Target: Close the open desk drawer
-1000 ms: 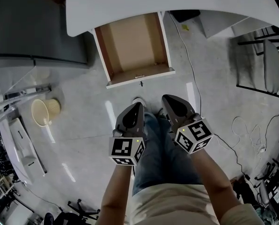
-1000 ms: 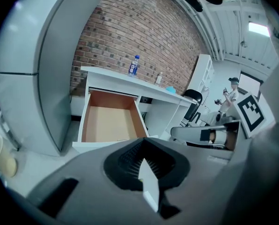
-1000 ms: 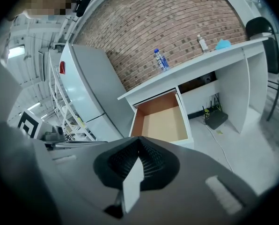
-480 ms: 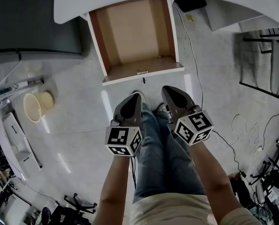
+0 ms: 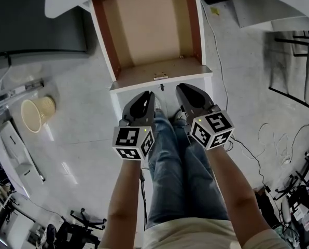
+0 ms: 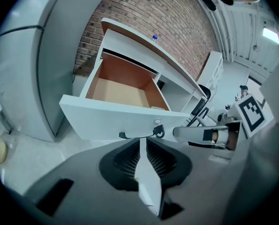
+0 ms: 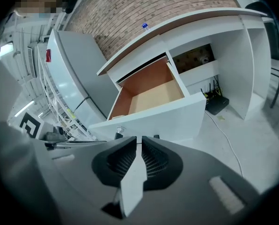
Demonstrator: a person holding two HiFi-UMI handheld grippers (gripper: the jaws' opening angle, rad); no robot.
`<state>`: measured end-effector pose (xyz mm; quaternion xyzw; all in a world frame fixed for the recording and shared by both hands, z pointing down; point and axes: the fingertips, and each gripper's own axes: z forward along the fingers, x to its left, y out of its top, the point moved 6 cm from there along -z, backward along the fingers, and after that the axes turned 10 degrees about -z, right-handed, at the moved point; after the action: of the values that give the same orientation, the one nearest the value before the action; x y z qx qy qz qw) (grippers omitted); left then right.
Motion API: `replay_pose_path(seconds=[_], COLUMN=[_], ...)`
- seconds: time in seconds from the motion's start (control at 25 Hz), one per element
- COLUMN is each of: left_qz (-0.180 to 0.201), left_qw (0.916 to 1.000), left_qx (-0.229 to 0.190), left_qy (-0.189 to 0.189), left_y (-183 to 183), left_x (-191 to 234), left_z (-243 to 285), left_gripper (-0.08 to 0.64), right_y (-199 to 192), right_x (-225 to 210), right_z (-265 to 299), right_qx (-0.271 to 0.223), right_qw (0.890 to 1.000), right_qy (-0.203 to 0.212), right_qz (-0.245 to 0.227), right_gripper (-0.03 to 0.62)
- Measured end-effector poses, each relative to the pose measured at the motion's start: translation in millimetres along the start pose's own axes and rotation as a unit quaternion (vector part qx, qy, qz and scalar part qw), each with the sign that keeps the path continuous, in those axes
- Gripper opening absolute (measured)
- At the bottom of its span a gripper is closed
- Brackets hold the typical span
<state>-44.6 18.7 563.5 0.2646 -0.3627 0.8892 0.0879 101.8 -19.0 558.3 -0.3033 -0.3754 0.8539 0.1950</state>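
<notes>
The open desk drawer (image 5: 162, 90) sticks out from under the white desk, with a bare brown inside and a white front panel. Its front fills the middle of the left gripper view (image 6: 102, 118) and the right gripper view (image 7: 158, 116), and a small dark handle (image 6: 138, 135) hangs low on it. My left gripper (image 5: 147, 95) and right gripper (image 5: 181, 88) hover side by side just short of that front panel, apart from it. The jaws of both have just been opening to a narrow slit, left (image 6: 143, 140) and right (image 7: 139, 138), with nothing between them.
The white desk top (image 5: 66, 4) overhangs the drawer. A grey cabinet (image 5: 35, 30) stands at the left, with a wicker basket (image 5: 34, 113) on the floor below it. Cables (image 5: 250, 152) run over the floor at the right. The person's legs (image 5: 175, 175) stand below the grippers.
Both grippers have come down and closer to the drawer front. The drawer now looks larger and nearer in the head view. The drawer itself has not moved.
</notes>
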Motion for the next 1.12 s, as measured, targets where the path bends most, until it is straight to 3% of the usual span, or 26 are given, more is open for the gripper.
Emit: replay_pose_path(seconds=[0.56,0.68,1.12], left_qz=[-0.006,-0.002,0.0], left_qw=[1.0,1.0,0.9997], left_qx=[0.005,0.008,0.02], left_qy=[-0.002,-0.004,-0.014], left_y=[-1.6,-1.2,2.6], left_x=[26.0,29.2,30.8], left_z=[33.8,40.9,55.6], left_gripper=[0.252,0.267,0.284], right_y=[-10.6,-11.6,-13.7], right_x=[-12.2,-13.7,-15.7], right_z=[42.4,48.2,46.2], right_qx=[0.027,0.029,0.022], right_qw=[0.999,0.999,0.999], right_qy=[0.005,0.003,-0.01], right_qz=[-0.018,-0.024,-0.028], right_gripper=[0.145,0.175,0.169])
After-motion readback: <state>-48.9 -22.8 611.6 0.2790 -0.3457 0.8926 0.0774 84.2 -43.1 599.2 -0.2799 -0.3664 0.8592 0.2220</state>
